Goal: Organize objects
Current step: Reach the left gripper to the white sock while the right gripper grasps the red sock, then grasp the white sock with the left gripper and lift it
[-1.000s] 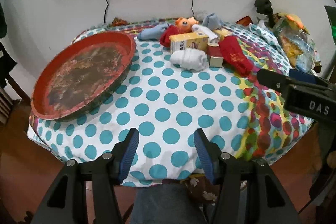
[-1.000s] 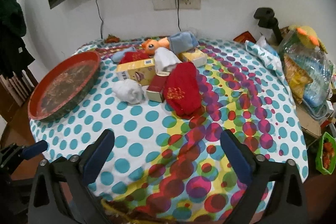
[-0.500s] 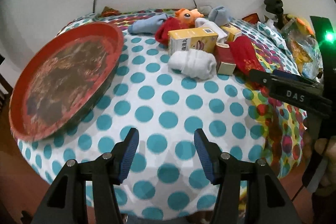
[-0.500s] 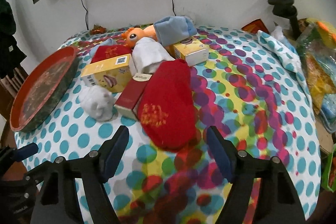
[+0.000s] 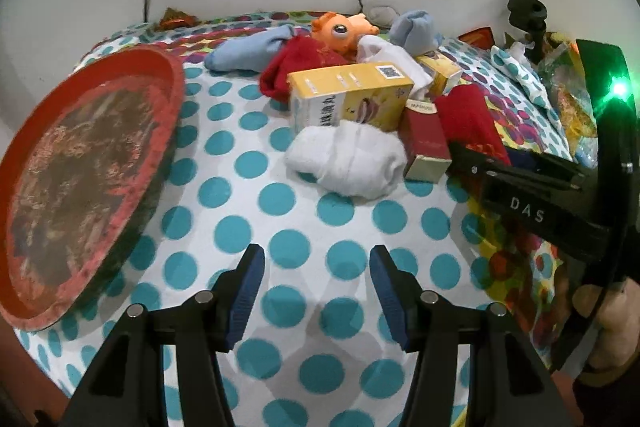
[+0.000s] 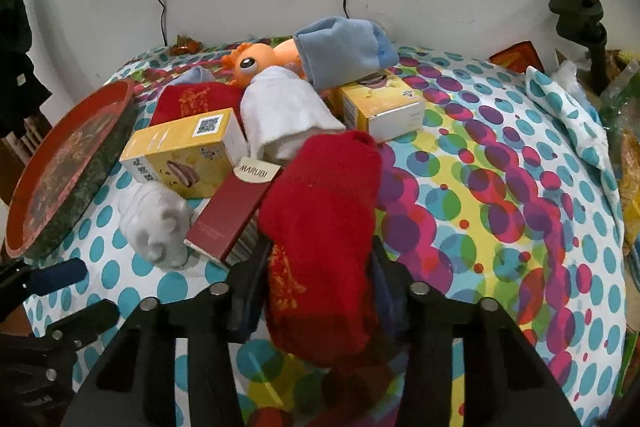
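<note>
The right tool (image 6: 318,267) is closing around the red sock (image 6: 320,211), whose length runs straight ahead between its jaws. The left tool (image 5: 316,287) stands apart, empty, with the white sock (image 5: 344,159) ahead of it.

"DAS" is printed in white on the black body of the right gripper (image 5: 528,207), seen right of the left fingers. "MARUBI" is read on the cream end flap of the dark red box (image 6: 232,211), just left of the right fingers. A QR code is carried on the yellow box (image 6: 184,155), beyond them; its other print cannot be read.
</note>
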`<state>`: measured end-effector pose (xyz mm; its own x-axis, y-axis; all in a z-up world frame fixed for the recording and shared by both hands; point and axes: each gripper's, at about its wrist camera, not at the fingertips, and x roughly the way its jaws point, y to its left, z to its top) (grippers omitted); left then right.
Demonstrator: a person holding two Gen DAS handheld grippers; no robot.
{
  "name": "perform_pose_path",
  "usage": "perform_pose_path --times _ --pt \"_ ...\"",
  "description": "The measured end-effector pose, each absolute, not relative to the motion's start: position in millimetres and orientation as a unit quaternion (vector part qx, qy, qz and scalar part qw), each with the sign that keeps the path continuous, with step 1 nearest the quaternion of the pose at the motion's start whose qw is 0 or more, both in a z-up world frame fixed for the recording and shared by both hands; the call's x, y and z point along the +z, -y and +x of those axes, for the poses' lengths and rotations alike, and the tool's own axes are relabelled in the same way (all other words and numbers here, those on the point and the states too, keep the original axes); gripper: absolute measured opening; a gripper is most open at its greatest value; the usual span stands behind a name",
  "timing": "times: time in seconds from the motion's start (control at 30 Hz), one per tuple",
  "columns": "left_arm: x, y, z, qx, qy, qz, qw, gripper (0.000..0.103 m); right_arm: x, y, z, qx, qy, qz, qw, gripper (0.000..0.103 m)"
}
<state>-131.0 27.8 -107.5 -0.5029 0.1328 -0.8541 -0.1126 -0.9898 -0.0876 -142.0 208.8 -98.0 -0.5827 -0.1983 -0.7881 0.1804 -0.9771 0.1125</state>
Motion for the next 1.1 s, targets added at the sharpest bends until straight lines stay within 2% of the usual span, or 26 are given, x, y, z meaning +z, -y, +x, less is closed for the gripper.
perform_pose_path --times 0.13,0.47,0.87,1.1 --pt "-107 -35 -138 0.867 0.014 -0.493 0.08 0.056 -94 -220 -139 -0.899 0.016 0.428 0.092 0.029" --pt "-104 -48 -162 0.87 0.026 -0.486 0.081 0.056 -97 -253 -141 -0.899 0.05 0.43 0.067 0.028" --pt "-114 -61 -192 0.878 -0.031 -0.473 0.063 0.056 -102 -252 -142 -0.898 0.059 0.43 0.07 0.029" --pt "-124 -53 -191 0.878 -0.028 -0.473 0.072 0.057 -103 -252 -142 -0.898 0.062 0.429 0.071 0.029"
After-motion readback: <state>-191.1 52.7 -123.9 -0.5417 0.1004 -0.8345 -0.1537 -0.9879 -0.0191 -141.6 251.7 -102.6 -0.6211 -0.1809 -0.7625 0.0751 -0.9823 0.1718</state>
